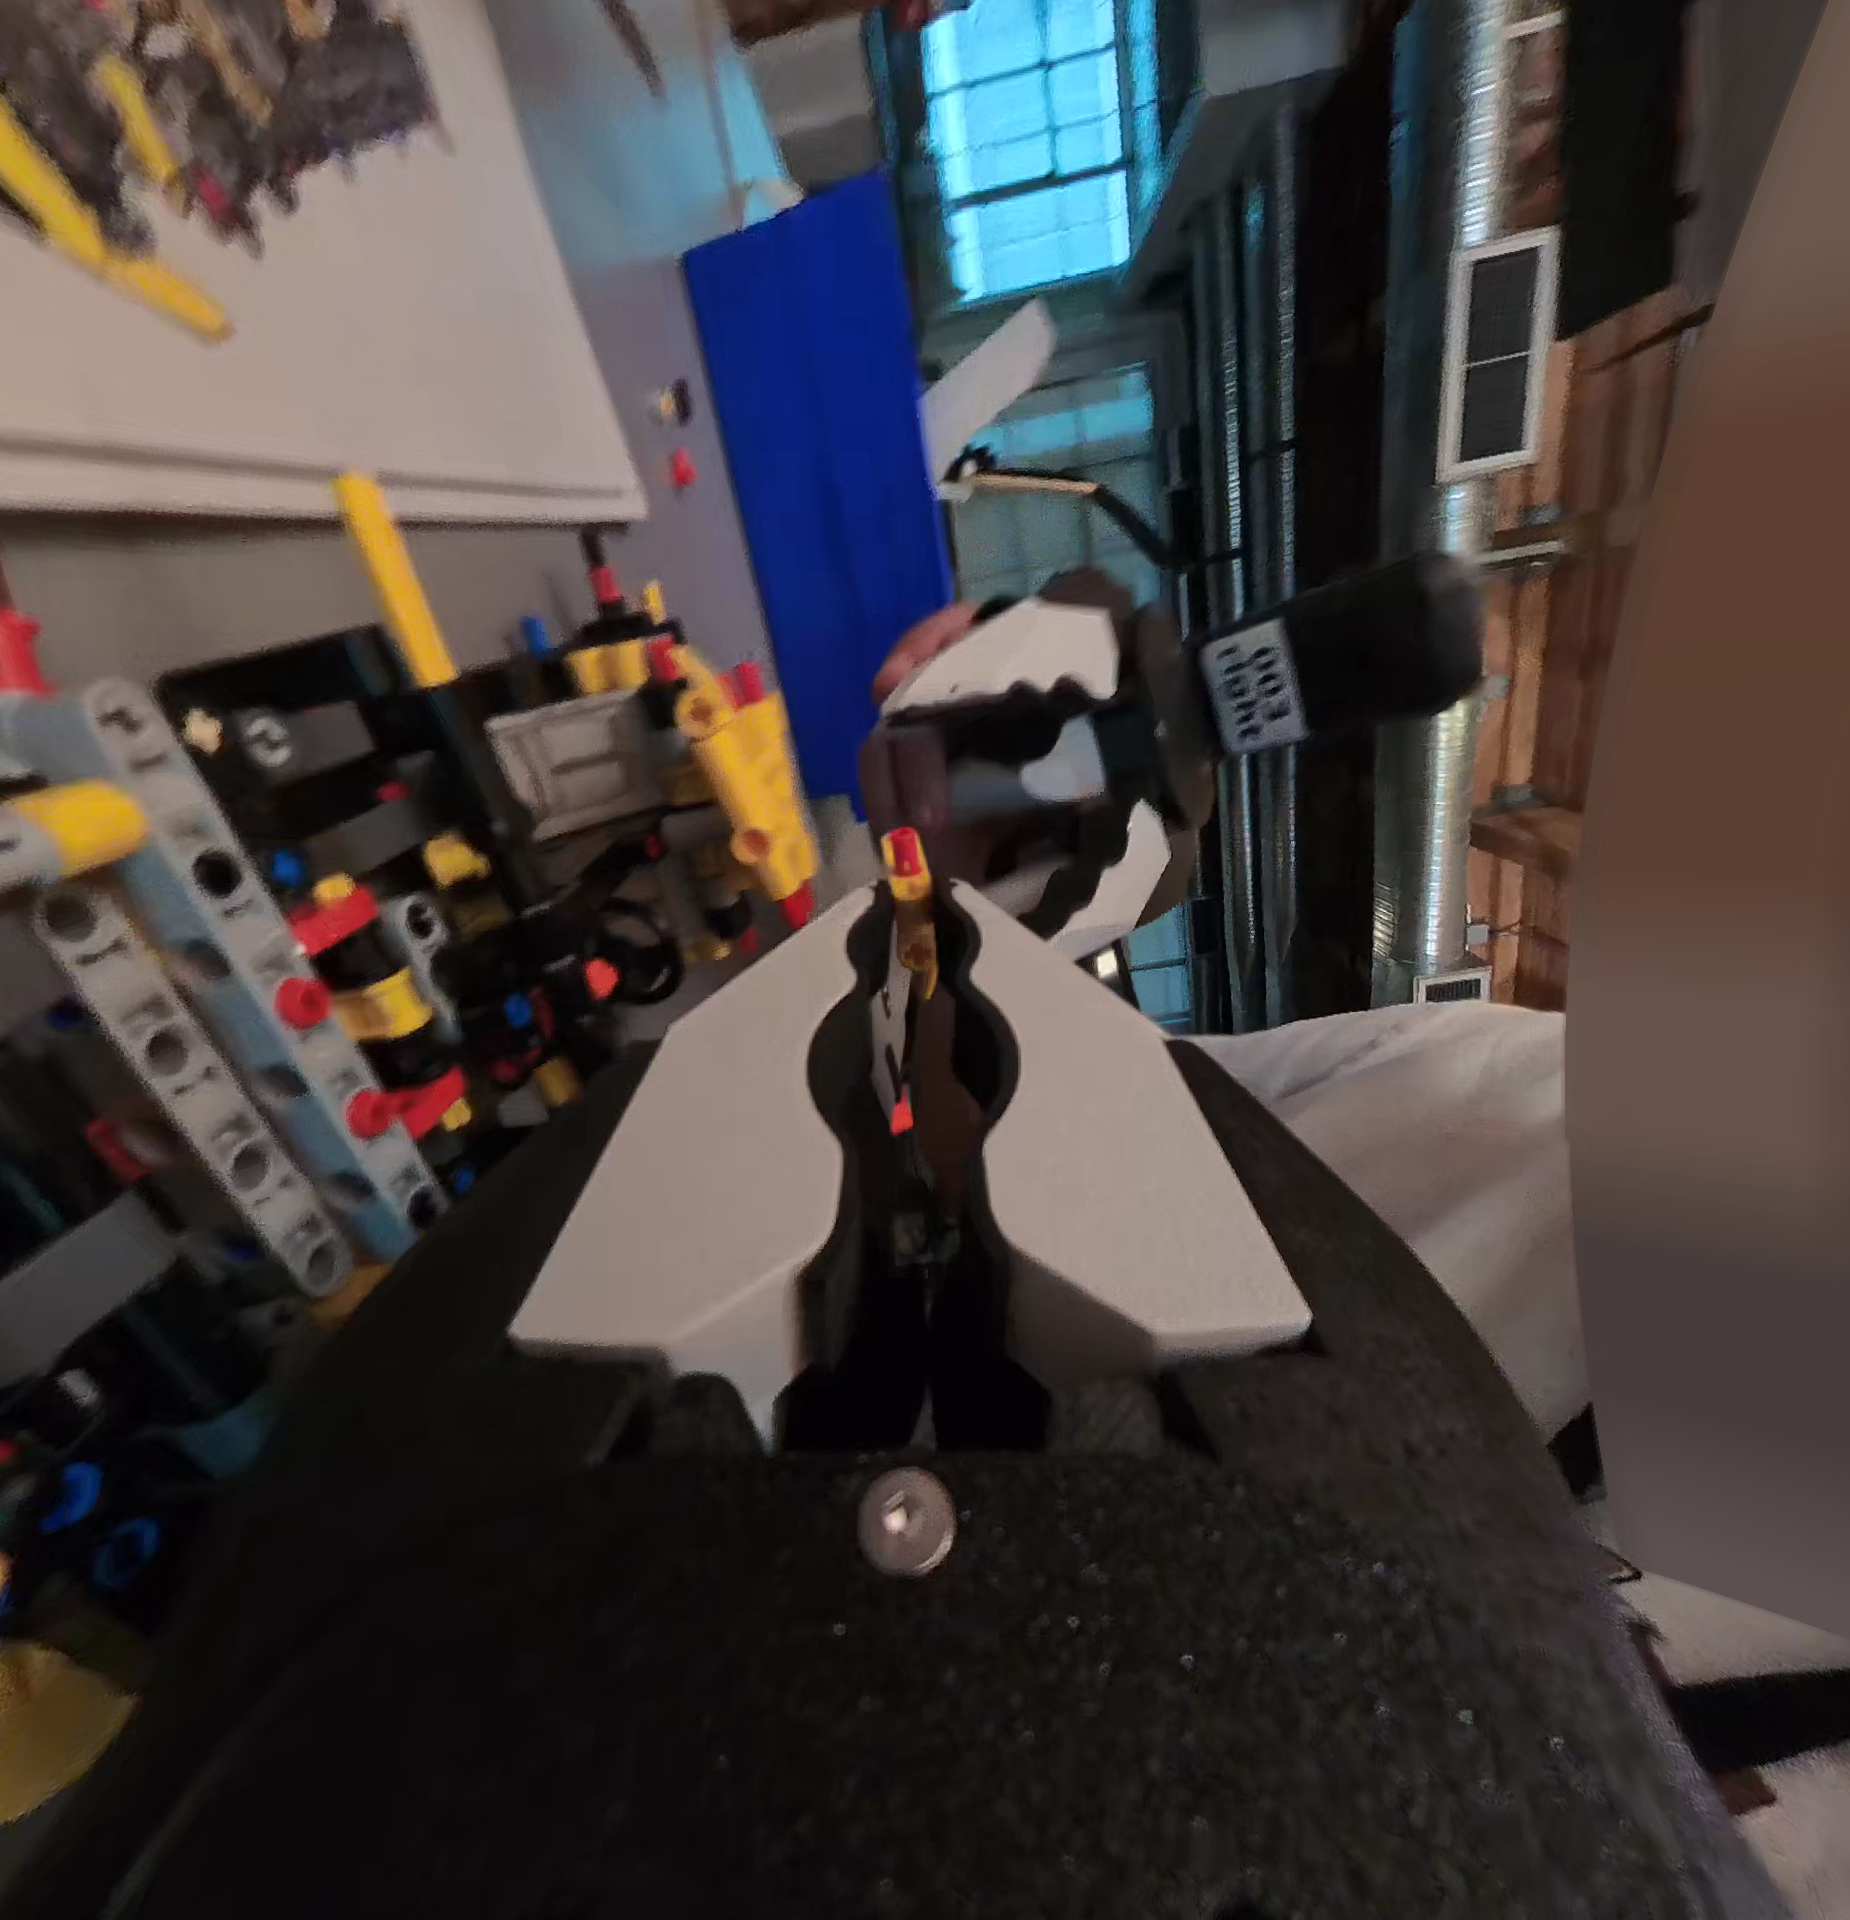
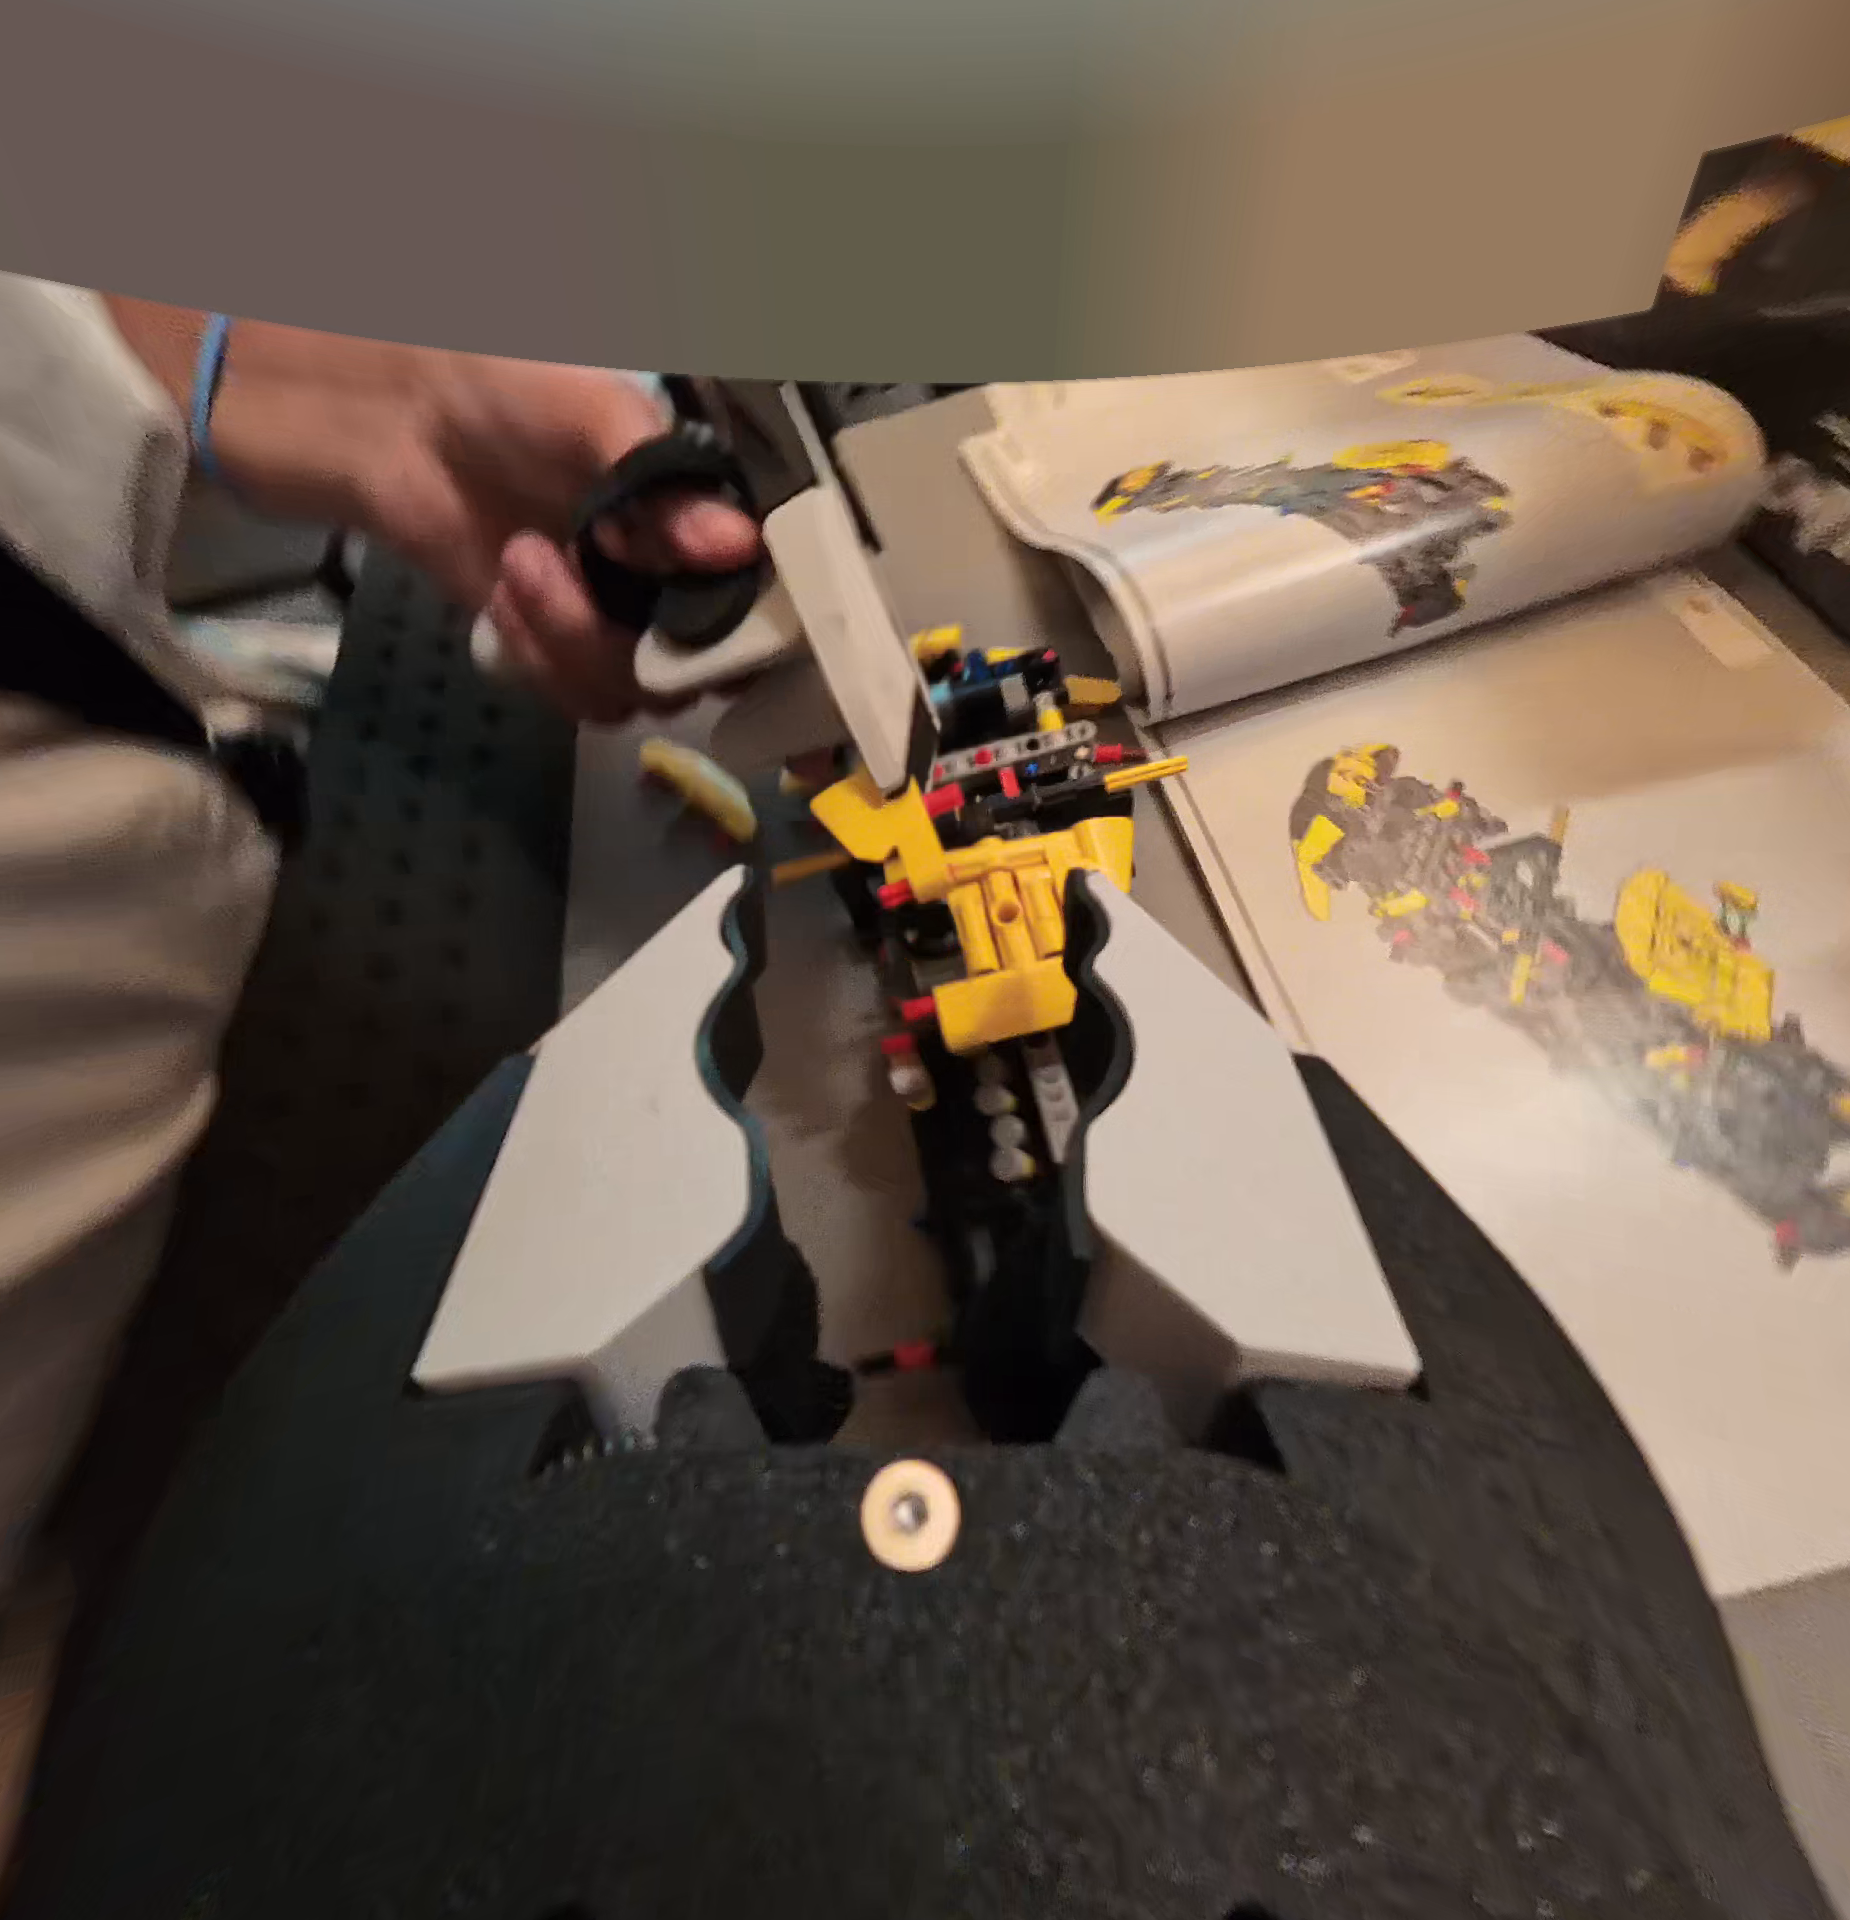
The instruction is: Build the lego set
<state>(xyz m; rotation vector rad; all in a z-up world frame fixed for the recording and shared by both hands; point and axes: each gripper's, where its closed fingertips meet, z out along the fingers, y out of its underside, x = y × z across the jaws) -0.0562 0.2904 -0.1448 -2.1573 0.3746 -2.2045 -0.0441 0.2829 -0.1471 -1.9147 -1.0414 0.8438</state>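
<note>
My left gripper is shut on a small yellow connector with a red pin at its tip, held in the air to the right of the lego model. In the right wrist view, my right gripper is open and straddles the black and yellow model, with its right finger against the yellow block and its left finger apart from it. The left gripper also shows there, its tip down at the model's far yellow part. The right gripper shows in the left wrist view, just beyond the connector.
An open instruction booklet lies right of the model and also shows in the left wrist view. A loose yellow curved piece lies on the table at left. A person's hand holds the left gripper. A black perforated board lies at left. The grippers are tip to tip, or close to it.
</note>
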